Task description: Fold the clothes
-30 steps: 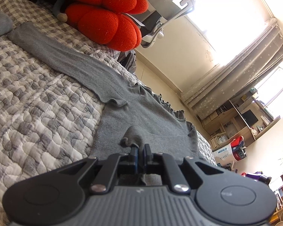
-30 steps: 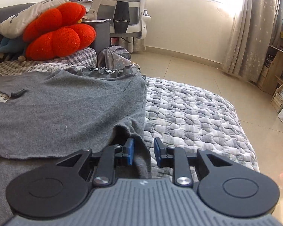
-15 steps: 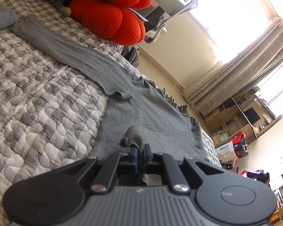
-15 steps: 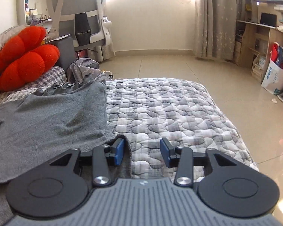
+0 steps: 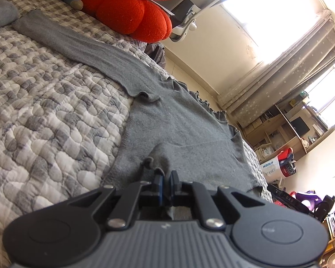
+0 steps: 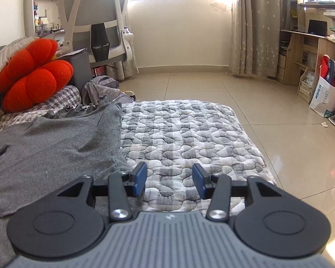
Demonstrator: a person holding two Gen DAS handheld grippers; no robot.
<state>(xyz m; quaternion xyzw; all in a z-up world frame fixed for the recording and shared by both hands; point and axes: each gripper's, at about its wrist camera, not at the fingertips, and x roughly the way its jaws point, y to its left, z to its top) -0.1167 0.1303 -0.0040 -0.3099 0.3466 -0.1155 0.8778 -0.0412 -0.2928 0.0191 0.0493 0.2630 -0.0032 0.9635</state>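
A bed (image 6: pixel 189 129) with a grey and white quilted checked cover carries everything; a grey sweater (image 5: pixel 178 129) lies spread flat on it, one sleeve stretched away from the body; beyond the sweater a red cushion (image 6: pixel 31 78) rests on the bed; behind the cushion lies a pale pillow (image 6: pixel 2 53).

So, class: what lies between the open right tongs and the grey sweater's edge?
Only bare quilt, seen in the right wrist view: the right tongs gape beside the grey sweater.
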